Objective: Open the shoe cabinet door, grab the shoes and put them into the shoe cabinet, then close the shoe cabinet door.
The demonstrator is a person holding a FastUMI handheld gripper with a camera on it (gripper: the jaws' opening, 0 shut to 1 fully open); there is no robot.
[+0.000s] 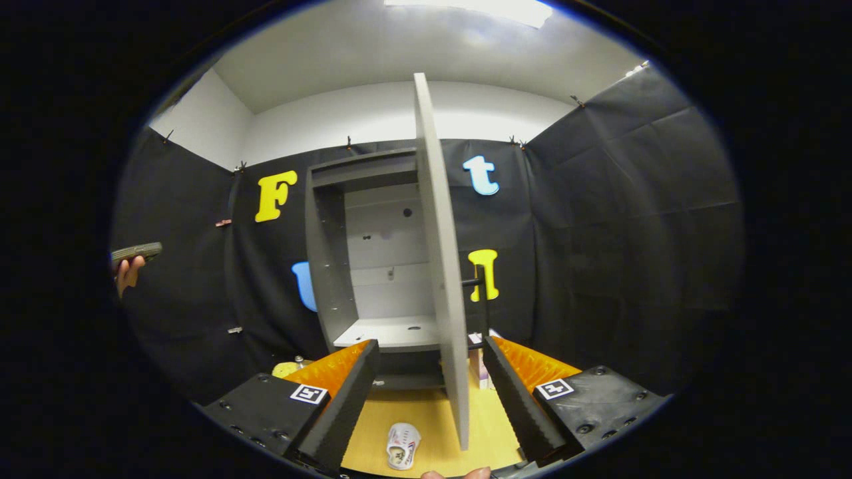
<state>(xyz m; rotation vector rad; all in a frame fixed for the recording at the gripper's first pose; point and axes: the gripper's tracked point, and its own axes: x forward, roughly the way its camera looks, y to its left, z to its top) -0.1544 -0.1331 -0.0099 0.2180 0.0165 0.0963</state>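
Tongs (429,392): spread wide, holding nothing | door (439,266): swung open, edge-on between the fingers (346,392) | cabinet (333,266): grey, open, bare shelf beyond the tongs | shoe (403,446): white, on wooden surface (432,412), between the fingers, left of door.

The door (440,266), swung edge-on, hides the cabinet's (373,266) right side and most of its handle (474,283). A hand (126,273) gripping a dark object (136,251) is cut off. The fingers (346,392) cover small things by the cabinet's foot, too hidden to identify.

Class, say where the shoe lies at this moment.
In the gripper view the shoe lies on the wooden floor between the open fingers, before the cabinet.
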